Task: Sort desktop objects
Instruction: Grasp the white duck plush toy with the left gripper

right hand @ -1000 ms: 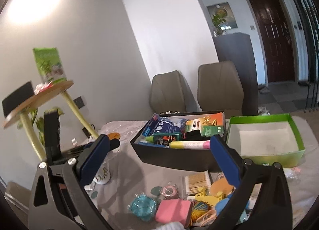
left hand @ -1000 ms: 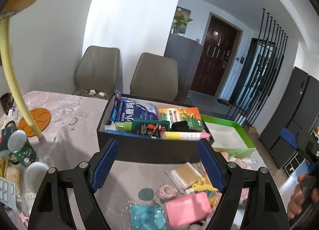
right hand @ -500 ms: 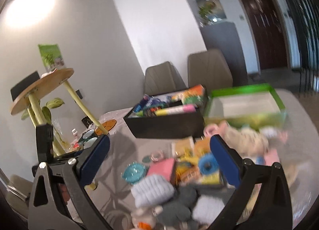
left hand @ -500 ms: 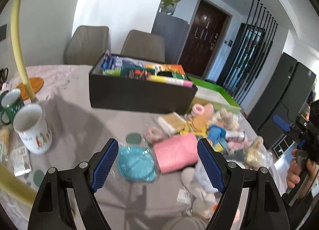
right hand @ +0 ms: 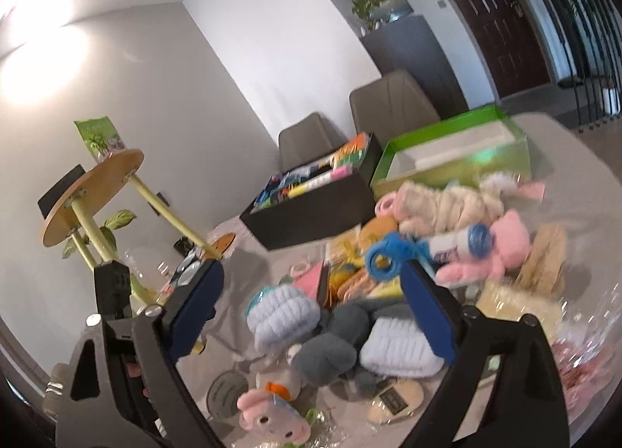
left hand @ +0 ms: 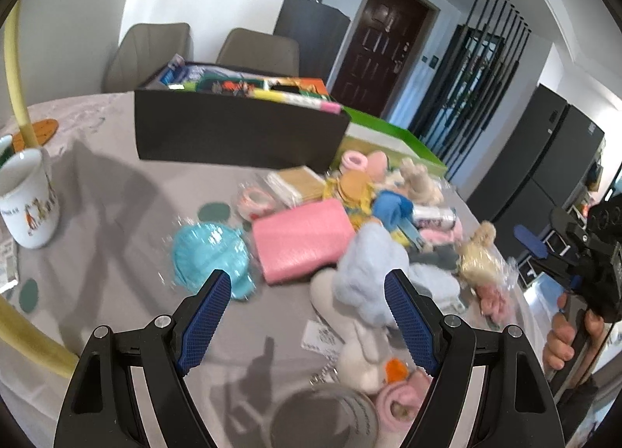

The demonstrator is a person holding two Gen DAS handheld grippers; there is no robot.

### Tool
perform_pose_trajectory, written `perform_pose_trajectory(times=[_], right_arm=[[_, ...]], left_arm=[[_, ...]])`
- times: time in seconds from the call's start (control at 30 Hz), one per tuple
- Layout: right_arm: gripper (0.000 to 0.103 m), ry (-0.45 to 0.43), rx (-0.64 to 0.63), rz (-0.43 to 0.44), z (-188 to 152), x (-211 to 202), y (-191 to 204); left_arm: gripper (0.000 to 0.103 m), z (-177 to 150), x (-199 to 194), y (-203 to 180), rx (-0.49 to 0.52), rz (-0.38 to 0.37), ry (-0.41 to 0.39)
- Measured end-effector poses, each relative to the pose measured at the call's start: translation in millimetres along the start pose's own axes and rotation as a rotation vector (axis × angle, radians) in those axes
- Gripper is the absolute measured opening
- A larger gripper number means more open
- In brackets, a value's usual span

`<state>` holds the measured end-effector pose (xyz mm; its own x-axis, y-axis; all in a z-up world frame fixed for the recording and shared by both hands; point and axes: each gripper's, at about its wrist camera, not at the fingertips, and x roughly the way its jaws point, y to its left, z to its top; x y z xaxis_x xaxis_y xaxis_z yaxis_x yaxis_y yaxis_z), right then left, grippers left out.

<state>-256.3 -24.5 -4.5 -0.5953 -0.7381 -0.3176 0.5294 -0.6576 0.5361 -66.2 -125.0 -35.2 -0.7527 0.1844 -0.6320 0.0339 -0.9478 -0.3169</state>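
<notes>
A heap of small items lies on the grey table [left hand: 112, 191]: a pink pouch [left hand: 301, 240], a teal wrapped piece [left hand: 210, 253], a pale blue fluffy roll [left hand: 373, 265], blue scissors [right hand: 388, 259], a pink plush [right hand: 501, 249]. My left gripper [left hand: 307, 288] hovers open above the near side of the heap, nothing between its fingers. My right gripper [right hand: 311, 288], tilted, hangs over the pale blue roll [right hand: 283, 315] and grey plush [right hand: 330, 350]; its jaws are closing without pressing on anything. A hand holds the right gripper [left hand: 544, 253] at the left view's right edge.
A black box [left hand: 241, 133] full of packets stands at the back, with a green box [right hand: 458, 160], white inside, beside it. A white mug [left hand: 29, 203] stands at the left. A yellow-legged wooden stand [right hand: 93, 195] rises on the left. Two chairs [left hand: 256, 49] are behind the table.
Both grippers have come down and forward toward the heap, which now fills the views. The right gripper has rolled, tilting its view, and its fingers stand a little narrower.
</notes>
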Motion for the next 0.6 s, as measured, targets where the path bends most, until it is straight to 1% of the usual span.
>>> perform_pose_trajectory(times=[0.17, 0.23, 0.3, 0.4, 0.6], right_arm=[[0.087, 0.088, 0.003, 0.049, -21, 19, 1], [0.084, 0.127, 0.012, 0.089, -29, 26, 1], [0.084, 0.171, 0.023, 0.136, -35, 34, 1], [0.084, 0.19, 0.044, 0.133, -39, 37, -5], [0.083, 0.195, 0.076, 0.124, -43, 38, -14]], left_arm=[[0.081, -20, 8, -9, 0.016, -0.015, 0.046], [0.082, -25, 13, -11, 0.021, -0.032, 0.068], [0.081, -30, 21, -12, 0.016, -0.032, 0.094], [0.082, -34, 28, -14, 0.015, -0.038, 0.119], [0.082, -36, 41, -24, 0.036, -0.043, 0.152]])
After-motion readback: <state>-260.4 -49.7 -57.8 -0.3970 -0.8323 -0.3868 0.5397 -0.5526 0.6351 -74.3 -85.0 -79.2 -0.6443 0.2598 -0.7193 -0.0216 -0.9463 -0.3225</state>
